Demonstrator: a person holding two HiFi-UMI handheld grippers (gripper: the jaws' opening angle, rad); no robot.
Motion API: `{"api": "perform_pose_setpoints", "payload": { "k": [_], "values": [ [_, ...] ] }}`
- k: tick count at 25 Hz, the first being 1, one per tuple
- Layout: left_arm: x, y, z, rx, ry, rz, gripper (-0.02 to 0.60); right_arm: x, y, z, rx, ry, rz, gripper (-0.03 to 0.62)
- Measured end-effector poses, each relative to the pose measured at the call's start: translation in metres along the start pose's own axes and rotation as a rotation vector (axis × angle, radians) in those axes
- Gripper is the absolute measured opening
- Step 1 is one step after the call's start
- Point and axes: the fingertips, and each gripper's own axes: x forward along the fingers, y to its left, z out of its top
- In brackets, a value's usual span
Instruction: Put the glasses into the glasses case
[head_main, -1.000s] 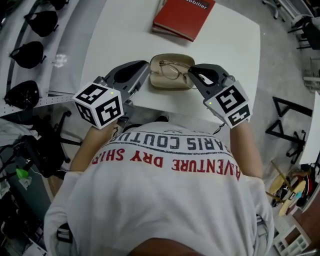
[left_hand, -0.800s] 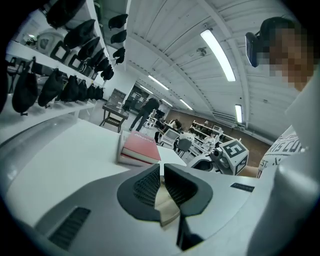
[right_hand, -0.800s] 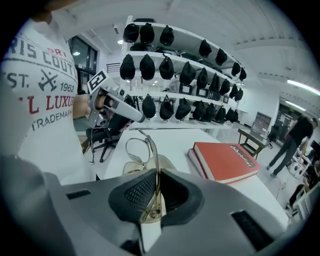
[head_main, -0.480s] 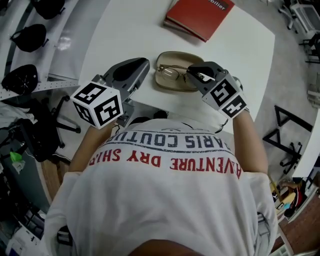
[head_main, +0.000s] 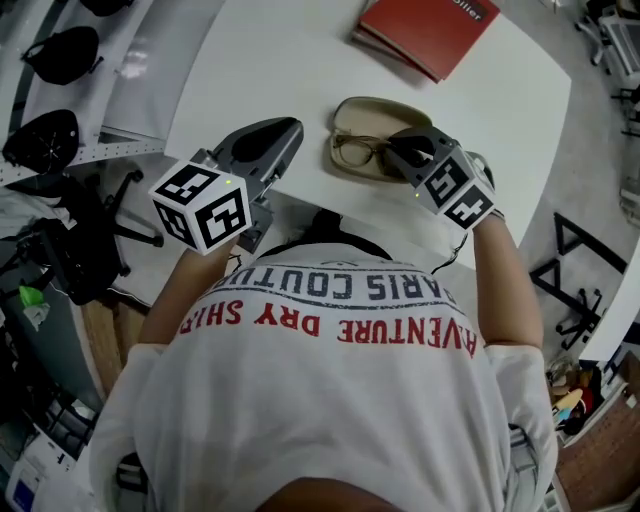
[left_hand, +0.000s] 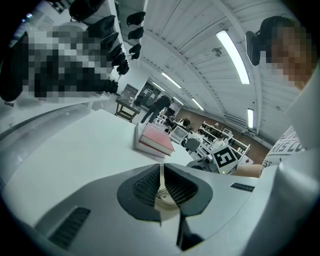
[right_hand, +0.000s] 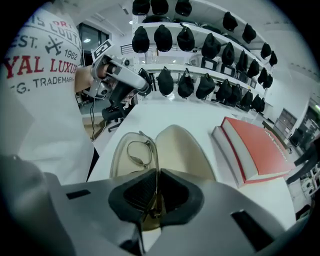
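Simply one pair of glasses (head_main: 362, 150), lying in the one open glasses case (head_main: 375, 112), near one red book (head_main: 428, 30). The right gripper (head_main: 400, 155) pinches the glasses' frame, jaws nearly together; the left gripper (head_main: 285, 130) is clenched on nothing.

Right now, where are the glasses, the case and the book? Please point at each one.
glasses (right_hand: 140, 152), right gripper view, on a lens.
case (head_main: 375, 113), head view, on the bare open lid.
book (head_main: 430, 25), head view, on the red cover.
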Motion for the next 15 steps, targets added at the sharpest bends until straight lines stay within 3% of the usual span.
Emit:
{"api": "perform_pose_setpoints", "payload": {
  "k": [13,15],
  "values": [
    [-0.021,0.007,-0.024,-0.022,0.032,-0.016,0.046,0.012,0.003,-0.011,0.040,0.037,-0.036,0.040],
    [-0.021,0.002,-0.027,-0.021,0.031,-0.036,0.046,0.007,0.002,-0.012,0.064,0.031,-0.053,0.095]
  ]
}}
